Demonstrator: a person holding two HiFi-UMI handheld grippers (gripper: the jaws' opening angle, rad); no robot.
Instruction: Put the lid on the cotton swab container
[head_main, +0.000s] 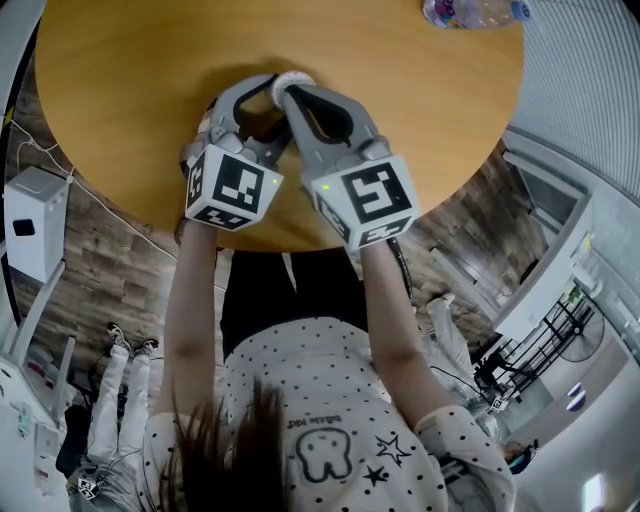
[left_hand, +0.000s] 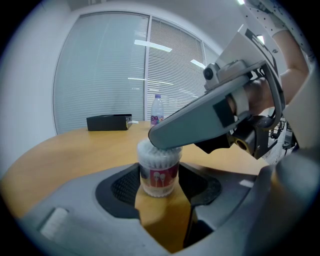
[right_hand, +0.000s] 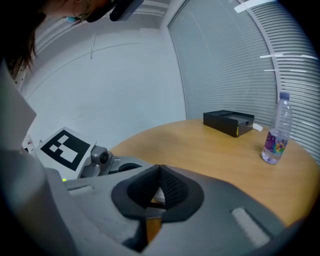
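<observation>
On the round wooden table (head_main: 120, 90), in a room with slatted blinds (left_hand: 175, 65) and plank flooring (head_main: 100, 260), stood one cotton swab container (left_hand: 159, 170). Of the two grippers, the left gripper (left_hand: 160, 186) clasped the container's sides. The right gripper (right_hand: 159, 170), jaws closed together, lay across the container's top. Beyond the container stood one water bottle (right_hand: 275, 131) and one black box (right_hand: 229, 122).

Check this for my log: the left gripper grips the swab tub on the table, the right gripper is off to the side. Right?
No: the right gripper rests on top of the swab tub, per the left gripper view. The left gripper grips it on the table.
</observation>
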